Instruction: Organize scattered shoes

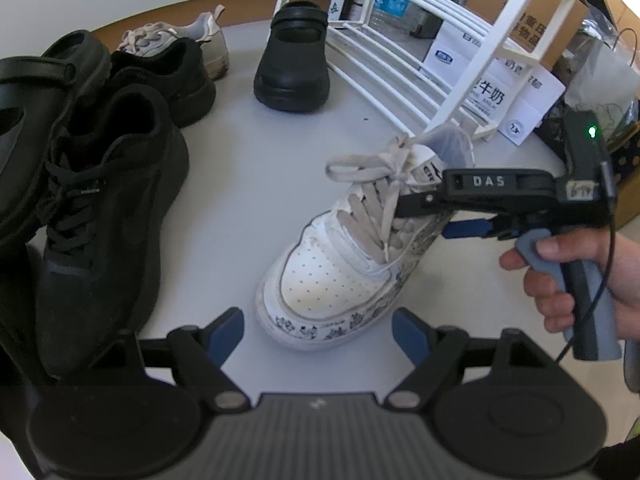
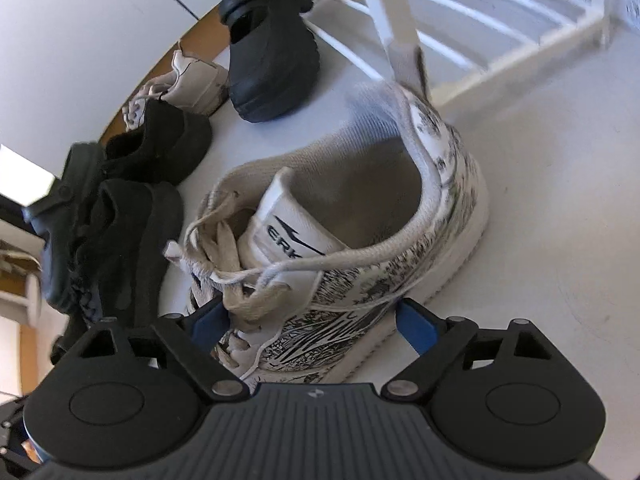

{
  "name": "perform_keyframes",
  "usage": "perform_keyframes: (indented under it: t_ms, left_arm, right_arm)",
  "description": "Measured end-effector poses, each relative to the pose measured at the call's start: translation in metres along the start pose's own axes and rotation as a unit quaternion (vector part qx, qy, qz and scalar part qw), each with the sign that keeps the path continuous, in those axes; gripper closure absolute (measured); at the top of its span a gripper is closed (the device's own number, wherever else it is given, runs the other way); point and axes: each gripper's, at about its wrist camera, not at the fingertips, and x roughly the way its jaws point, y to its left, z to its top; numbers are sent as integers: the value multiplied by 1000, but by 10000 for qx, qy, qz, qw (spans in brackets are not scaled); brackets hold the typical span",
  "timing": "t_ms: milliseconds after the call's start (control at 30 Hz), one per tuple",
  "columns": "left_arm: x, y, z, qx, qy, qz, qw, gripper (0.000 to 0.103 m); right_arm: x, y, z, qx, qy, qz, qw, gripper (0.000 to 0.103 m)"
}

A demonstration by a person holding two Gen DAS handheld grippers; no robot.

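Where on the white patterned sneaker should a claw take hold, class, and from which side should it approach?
Grip the white patterned sneaker across its collar wall beside the tongue, coming from above and behind the heel. The mouth gapes open and upward, so one finger can likely slip inside. The right claw, open, already straddles that side. Avoid the loose laces.

We see a pale gray tabletop [image 1: 256, 152] with a brown edge at the back. A white sneaker [image 1: 340, 272] with dark drawings stands on it. Two black lace-up shoes [image 1: 108, 216] and a black clog [image 1: 24, 120] sit together nearby. Another black clog [image 1: 294, 64] and a worn white sneaker [image 1: 208, 40] sit farther back. A white rack [image 1: 400, 40] stands there too.
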Motion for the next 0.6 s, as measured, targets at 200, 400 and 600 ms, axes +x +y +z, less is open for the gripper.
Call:
perform_keyframes:
  t_ms: [200, 400, 600]
  left_arm:
    - [1, 3, 2, -26, 29, -12, 10000, 20]
    - [1, 3, 5, 21, 38, -26, 10000, 20]
    - [2, 2, 5, 29, 39, -14, 10000, 20]
  right_arm:
    - [-1, -2, -2, -160, 104, 159, 9997, 20]
    - [-2, 11, -1, -566, 264, 308, 9976, 37]
    - [-11, 30, 1, -1238, 235, 169, 9919, 62]
